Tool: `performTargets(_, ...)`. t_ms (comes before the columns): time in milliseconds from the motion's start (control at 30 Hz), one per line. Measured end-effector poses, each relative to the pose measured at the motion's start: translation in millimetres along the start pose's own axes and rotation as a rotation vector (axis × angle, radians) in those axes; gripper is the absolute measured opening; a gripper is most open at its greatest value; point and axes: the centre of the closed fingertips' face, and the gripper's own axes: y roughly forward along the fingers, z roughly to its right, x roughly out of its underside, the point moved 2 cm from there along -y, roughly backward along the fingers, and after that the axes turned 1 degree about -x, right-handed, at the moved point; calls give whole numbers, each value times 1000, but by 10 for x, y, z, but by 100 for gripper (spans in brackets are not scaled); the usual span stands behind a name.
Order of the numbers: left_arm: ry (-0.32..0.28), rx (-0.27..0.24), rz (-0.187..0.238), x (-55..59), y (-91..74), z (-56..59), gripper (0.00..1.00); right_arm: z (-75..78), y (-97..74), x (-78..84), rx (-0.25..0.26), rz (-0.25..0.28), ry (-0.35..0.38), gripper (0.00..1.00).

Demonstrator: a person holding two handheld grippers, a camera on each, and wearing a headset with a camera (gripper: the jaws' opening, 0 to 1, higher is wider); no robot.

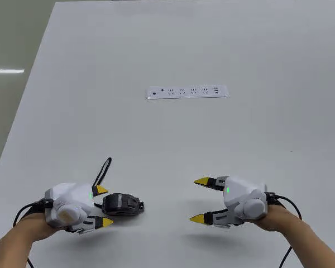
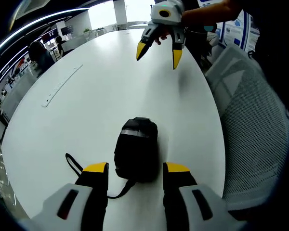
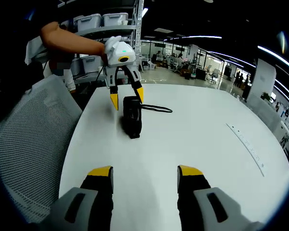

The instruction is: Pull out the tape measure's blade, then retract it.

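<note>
The tape measure point(image 1: 123, 204) lies on the bench point(image 1: 173, 145) between the spread jaws of the left tool point(image 1: 104, 206), seemingly not yet clamped, likely so that tool can anchor it. The right tool point(image 1: 199, 200), jaws also apart, hovers well off facing it, presumably for the pull.

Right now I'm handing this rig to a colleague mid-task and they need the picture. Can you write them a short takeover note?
Left gripper: open, jaws on either side of the near end of the tape measure, not closed on it.
Right gripper: open, holding nothing, over the bare table, apart from the tape measure.
Tape measure: lies on the table with its strap trailing beside the left gripper; no blade is drawn out.
Done: nothing yet.
Left: grip the case, pull out the blade, then retract it.
A power strip lies farther across the table, well away from the work.
</note>
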Motion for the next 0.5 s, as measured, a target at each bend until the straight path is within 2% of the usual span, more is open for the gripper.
performTargets(500, 34, 58, -19, 50, 96, -12, 34, -42, 347, -87, -60, 12, -27, 46)
